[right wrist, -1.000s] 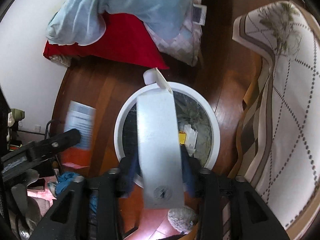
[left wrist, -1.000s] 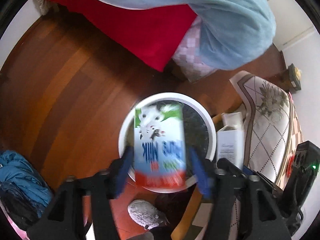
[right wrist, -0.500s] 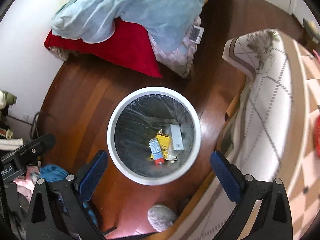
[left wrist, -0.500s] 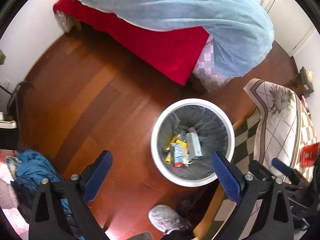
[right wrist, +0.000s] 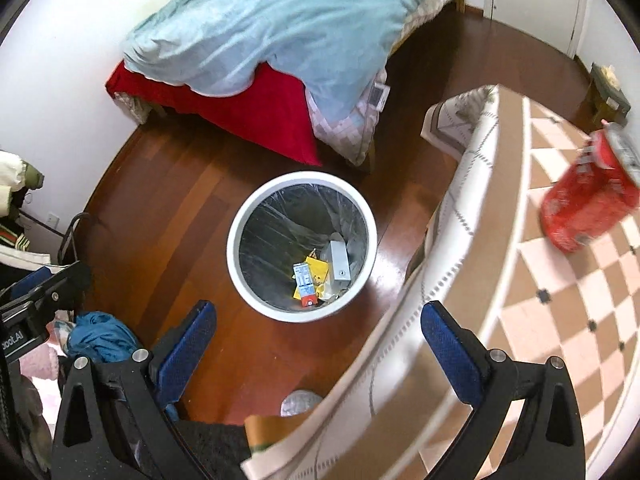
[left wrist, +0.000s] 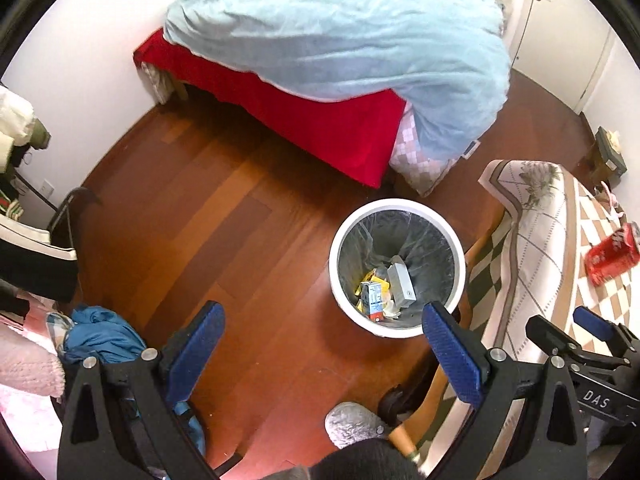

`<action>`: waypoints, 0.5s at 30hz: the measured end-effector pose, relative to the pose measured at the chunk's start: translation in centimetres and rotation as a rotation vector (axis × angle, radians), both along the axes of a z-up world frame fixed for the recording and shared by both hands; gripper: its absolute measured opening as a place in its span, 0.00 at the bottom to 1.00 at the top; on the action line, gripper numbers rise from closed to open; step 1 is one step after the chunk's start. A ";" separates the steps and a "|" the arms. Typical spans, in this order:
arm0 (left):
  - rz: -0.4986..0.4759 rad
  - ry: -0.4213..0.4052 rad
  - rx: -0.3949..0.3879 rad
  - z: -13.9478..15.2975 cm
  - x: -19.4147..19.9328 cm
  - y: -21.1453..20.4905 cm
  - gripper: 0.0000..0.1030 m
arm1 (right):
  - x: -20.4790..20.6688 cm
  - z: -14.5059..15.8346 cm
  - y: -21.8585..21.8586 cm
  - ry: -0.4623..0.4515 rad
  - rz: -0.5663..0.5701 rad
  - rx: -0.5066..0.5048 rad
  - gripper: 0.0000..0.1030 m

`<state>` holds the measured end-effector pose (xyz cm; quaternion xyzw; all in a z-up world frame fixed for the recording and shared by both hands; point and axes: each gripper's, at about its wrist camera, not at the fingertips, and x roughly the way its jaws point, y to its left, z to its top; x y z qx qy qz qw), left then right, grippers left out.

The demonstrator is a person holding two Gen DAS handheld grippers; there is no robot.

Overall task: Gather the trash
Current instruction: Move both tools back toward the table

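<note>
Both of our grippers had let go since 1 second earlier: the left gripper (left wrist: 324, 344), which had clamped the milk carton (left wrist: 372, 299), and the right gripper (right wrist: 318, 338), which had clamped the grey box (right wrist: 339, 261), stood with fingers wide apart and nothing between them. Both pieces lay at the bottom of the white bin (left wrist: 400, 330), side by side on the yellow wrappers (right wrist: 316, 270), so we judged those 2 drops done. We had also drawn back and higher, with the bin now smaller below us. Out to our right, on the checked tablecloth (right wrist: 560, 320), a red can (right wrist: 588, 204) lay on its side, likely our next piece of trash.
</note>
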<state>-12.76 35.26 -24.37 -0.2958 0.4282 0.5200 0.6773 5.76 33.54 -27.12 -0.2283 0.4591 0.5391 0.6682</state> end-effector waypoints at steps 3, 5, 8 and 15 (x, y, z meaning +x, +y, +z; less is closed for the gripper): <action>-0.007 -0.009 0.029 1.8 -0.3 -2.0 0.98 | -0.5 2.1 -2.4 -0.004 0.008 0.042 1.00; -0.013 -0.015 0.051 3.0 -0.5 -3.6 0.98 | -0.8 3.5 -3.9 -0.009 0.011 0.072 1.00; -0.025 -0.019 0.087 4.6 -0.6 -5.7 0.98 | -1.3 5.6 -6.4 -0.022 0.016 0.119 1.00; -0.032 -0.016 0.173 8.4 -0.4 -10.8 0.98 | -1.2 9.0 -12.4 0.006 0.004 0.212 1.00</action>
